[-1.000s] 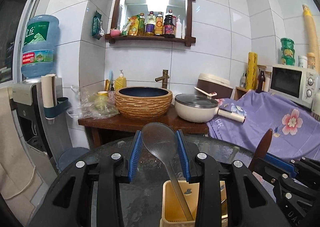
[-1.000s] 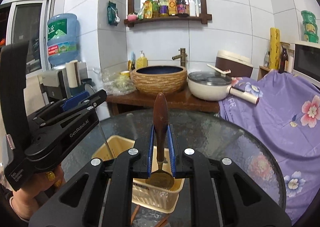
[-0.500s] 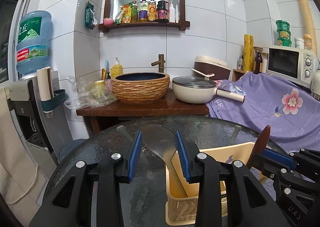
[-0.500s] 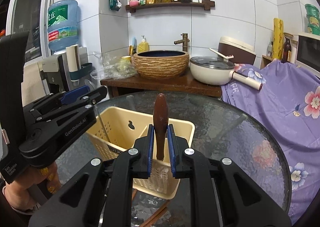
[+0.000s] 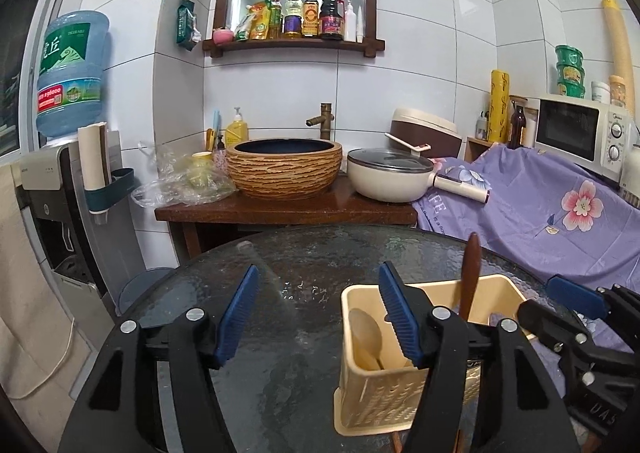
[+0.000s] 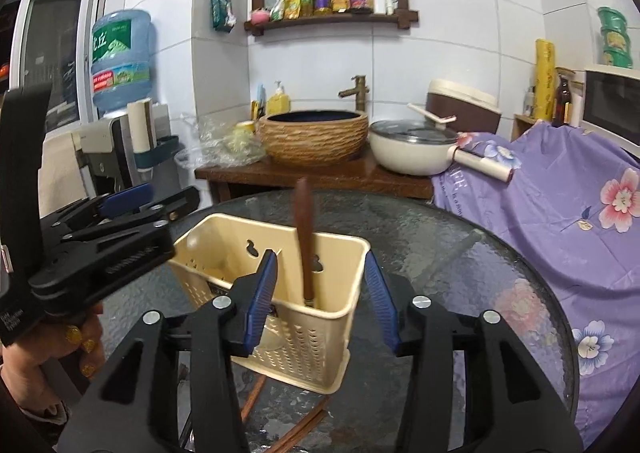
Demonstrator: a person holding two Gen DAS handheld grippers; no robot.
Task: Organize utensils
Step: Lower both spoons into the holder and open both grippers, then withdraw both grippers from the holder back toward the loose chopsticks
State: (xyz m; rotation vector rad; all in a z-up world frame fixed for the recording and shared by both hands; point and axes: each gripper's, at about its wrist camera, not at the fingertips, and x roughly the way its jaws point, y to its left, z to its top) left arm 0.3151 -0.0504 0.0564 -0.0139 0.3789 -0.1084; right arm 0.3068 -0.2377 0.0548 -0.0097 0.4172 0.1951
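Both grippers are empty right now. The left hand-held gripper (image 5: 318,317) has its blue pads spread wide apart with nothing between them, sitting low in the frame over the dark glass surface (image 5: 304,253). The right hand-held gripper (image 6: 320,293) is the same deal: pads apart, nothing clamped, hovering right at the near wall of the cream utensil basket (image 6: 224,241).

The basket stands on the glass surface, center of the right wrist view and lower right of the left one. Inside it, a wooden-handled utensil (image 6: 305,229) stands nearly upright, brown handle poking well above the rim, leaning near the back wall by the cut-out hole. In the left wrist view you can also see a pale spoon (image 5: 366,331) lying down inside the basket, bowl up against the left wall.

Under or just in front of the basket, at the bottom of the right wrist view, a couple of brown chopsticks (image 6: 308,419) lie on the glass.

Further out, past the far edge of the glass: a wooden stand with a woven-look basin (image 5: 284,169), a cream pan with a glass lid (image 5: 390,179) beside it, and a purple floral cloth (image 5: 560,213) draped off to the right.
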